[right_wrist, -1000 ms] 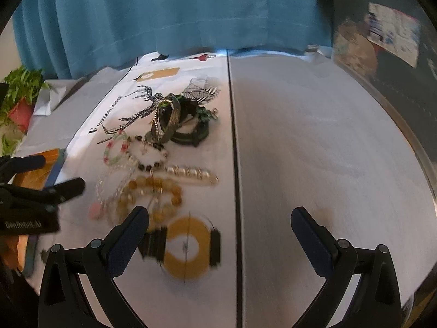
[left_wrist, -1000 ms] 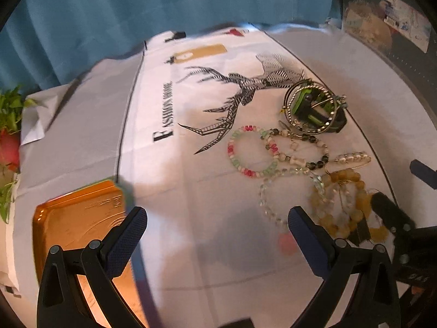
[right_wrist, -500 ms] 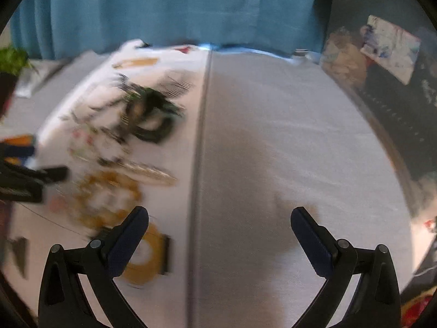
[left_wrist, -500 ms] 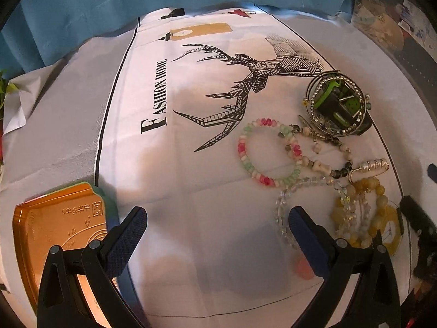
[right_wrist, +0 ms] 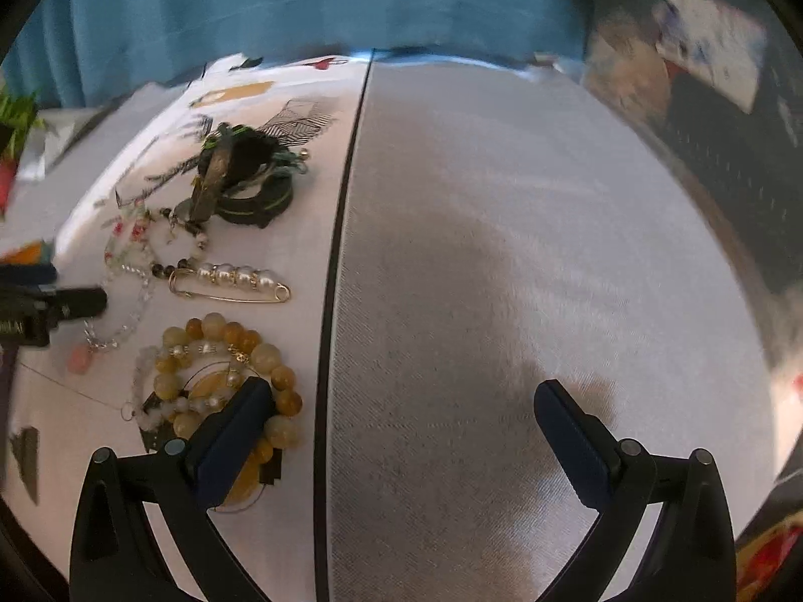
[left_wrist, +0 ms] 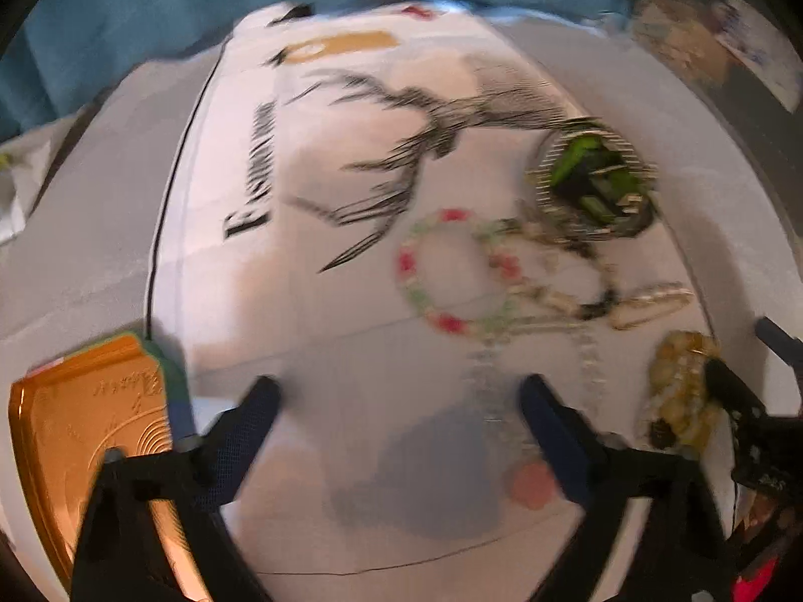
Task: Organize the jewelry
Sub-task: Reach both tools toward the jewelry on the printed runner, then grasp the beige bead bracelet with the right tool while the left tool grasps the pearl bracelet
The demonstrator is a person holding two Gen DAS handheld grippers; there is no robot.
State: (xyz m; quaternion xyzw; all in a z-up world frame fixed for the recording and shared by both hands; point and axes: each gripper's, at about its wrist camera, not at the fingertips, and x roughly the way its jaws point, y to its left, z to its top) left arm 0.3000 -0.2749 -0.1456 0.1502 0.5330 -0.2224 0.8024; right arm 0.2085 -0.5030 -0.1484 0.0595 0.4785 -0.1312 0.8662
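Sorting not begun, by the look of it. All the jewelry lies loose on the printed cloth (left_wrist: 311, 301); none is in the gold tray (left_wrist: 75, 446).

Left gripper (left_wrist: 396, 401): jaws have just been closing in from full width, yet a broad gap remains and only bare cloth lies between them. Nothing held. Tray sits under and outside its left finger. The clear chain with pink pendant (left_wrist: 534, 484) lies just against the inner side of its right finger; chain runs ahead of that tip. Picture is blurred, so contact cannot be told.

Ahead of the left jaws, to the right: pink-green bead bracelet (left_wrist: 441, 271), dark-and-white bead strand (left_wrist: 567, 296) touching it, pearl pin (left_wrist: 652, 301) further right, bangle stack (left_wrist: 592, 185) farthest ahead. Amber beads (left_wrist: 677, 396) lie outside its right finger, beside the other gripper's tip.

Right gripper (right_wrist: 401, 411): jaws wide, nothing between but plain grey cloth. Its left finger overlaps the amber beads (right_wrist: 221, 381) and a yellow ring card beneath; whether it touches them I cannot tell. Pearl pin (right_wrist: 231, 281) and bangle stack (right_wrist: 241, 180) lie ahead and left of that finger.

Judgement: every piece is still to be picked up and placed. Nearest candidates are the pendant chain for the left, amber beads for the right. Pieces overlap, so tangling is a risk on lifting.
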